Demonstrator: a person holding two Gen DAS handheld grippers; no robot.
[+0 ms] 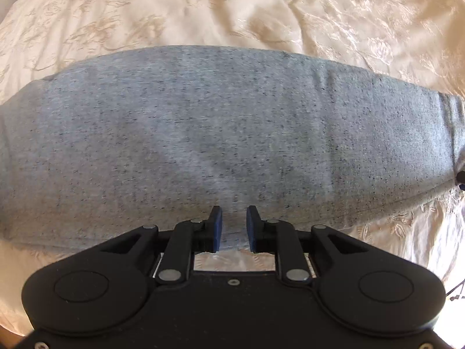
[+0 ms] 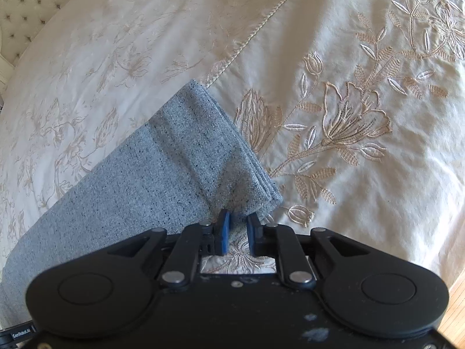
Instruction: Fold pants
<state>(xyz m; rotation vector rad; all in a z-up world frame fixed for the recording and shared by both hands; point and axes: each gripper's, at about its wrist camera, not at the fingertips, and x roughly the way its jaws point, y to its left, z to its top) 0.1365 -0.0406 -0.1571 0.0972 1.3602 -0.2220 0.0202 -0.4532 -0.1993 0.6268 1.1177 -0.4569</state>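
Grey heathered pants (image 1: pixel 226 133) lie flat across a cream embroidered bedspread (image 1: pixel 203 8), folded lengthwise into a long band. My left gripper (image 1: pixel 234 218) is open with a narrow gap, its blue pads over the near edge of the band. In the right wrist view the pants' hem end (image 2: pixel 186 151) shows stacked layers with stitching. My right gripper (image 2: pixel 239 218) is open with a narrow gap, its tips at the near corner of that hem. Neither gripper holds fabric.
The bedspread (image 2: pixel 348 116) has raised floral embroidery and a corded seam (image 2: pixel 261 23). A tufted headboard (image 2: pixel 32 3) stands at the far left. Wooden floor (image 2: pixel 456 305) shows past the bed's right edge.
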